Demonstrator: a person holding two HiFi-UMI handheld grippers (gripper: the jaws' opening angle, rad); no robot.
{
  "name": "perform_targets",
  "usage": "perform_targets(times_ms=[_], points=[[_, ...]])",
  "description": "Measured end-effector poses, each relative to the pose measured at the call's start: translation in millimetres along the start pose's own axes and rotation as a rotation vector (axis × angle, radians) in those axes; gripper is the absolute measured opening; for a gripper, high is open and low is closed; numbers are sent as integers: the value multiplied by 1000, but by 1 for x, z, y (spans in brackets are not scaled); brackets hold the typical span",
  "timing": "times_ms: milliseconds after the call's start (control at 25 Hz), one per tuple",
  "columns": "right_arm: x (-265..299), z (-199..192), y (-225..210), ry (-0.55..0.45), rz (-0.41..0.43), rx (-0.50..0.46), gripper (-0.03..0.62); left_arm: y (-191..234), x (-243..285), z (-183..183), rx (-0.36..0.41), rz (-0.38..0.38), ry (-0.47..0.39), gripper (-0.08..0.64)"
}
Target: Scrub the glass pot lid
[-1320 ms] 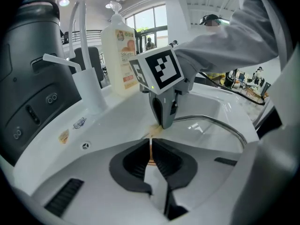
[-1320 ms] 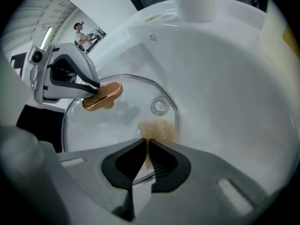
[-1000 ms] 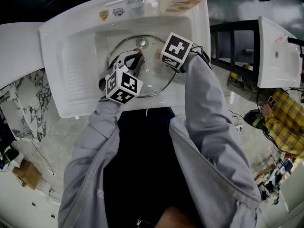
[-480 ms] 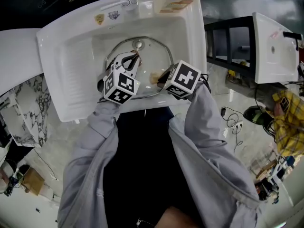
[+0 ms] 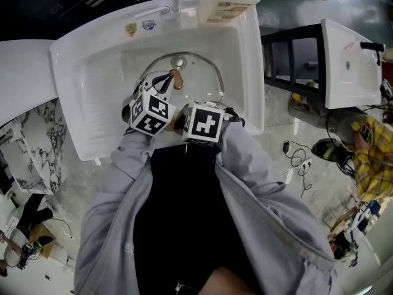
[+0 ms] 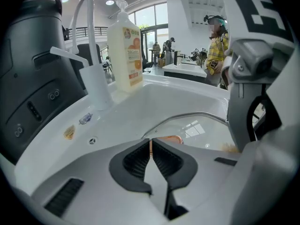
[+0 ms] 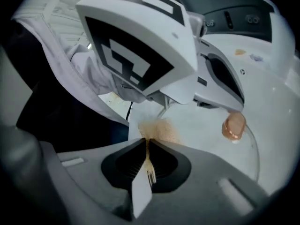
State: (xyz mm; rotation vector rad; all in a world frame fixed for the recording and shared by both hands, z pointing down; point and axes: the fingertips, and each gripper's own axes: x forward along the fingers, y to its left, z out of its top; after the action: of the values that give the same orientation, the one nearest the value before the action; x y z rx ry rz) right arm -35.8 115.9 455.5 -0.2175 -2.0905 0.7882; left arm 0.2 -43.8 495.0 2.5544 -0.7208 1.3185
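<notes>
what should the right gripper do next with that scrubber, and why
Probably sweep the right gripper away from the person, across the round glass pot lid toward its copper-coloured knob. Its tan fibrous scrub pad sits pinched by the lid's near edge. The left gripper is shut at the knob, seemingly steadying the lid, and most of the glass lies beyond.

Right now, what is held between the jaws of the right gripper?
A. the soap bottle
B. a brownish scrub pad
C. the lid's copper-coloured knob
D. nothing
B: the right gripper has its jaws closed on the brownish scrub pad, which sticks out past their tips.
</notes>
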Motion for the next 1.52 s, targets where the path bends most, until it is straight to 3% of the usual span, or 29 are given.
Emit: perform_targets(times_ms=[200,440,680,880,1000,1120,1200,1360,1520], points=[[-18,30,-12,-148,-204,5,25,26,-34,6,-48,78,-54,17],[-90,62,-30,-318,-511,-39,25,57,-94,46,-93,223,-201,5],[-193,108,-14,-608,-837,-96,25,77,-177,105,-196,350,-444,5],[-275,142,18,-858,-1091,-209,25,79,-238,150,-284,379,-657,5],[-313,156,41,-1034,-1201,-245,25,76,-273,163,-289,421,-753,5],[-334,156,56,-1152,-1285,-217,25,71,-297,165,-283,461,-806,5],[-339,154,58,-1188,-1298,-181,25,70,-306,164,-287,480,-823,5],[-331,140,49,-1210,-1301,-83,25,67,-311,158,-273,491,-834,5],[-318,130,48,-1204,-1320,-51,25,60,-305,148,-252,474,-833,5]])
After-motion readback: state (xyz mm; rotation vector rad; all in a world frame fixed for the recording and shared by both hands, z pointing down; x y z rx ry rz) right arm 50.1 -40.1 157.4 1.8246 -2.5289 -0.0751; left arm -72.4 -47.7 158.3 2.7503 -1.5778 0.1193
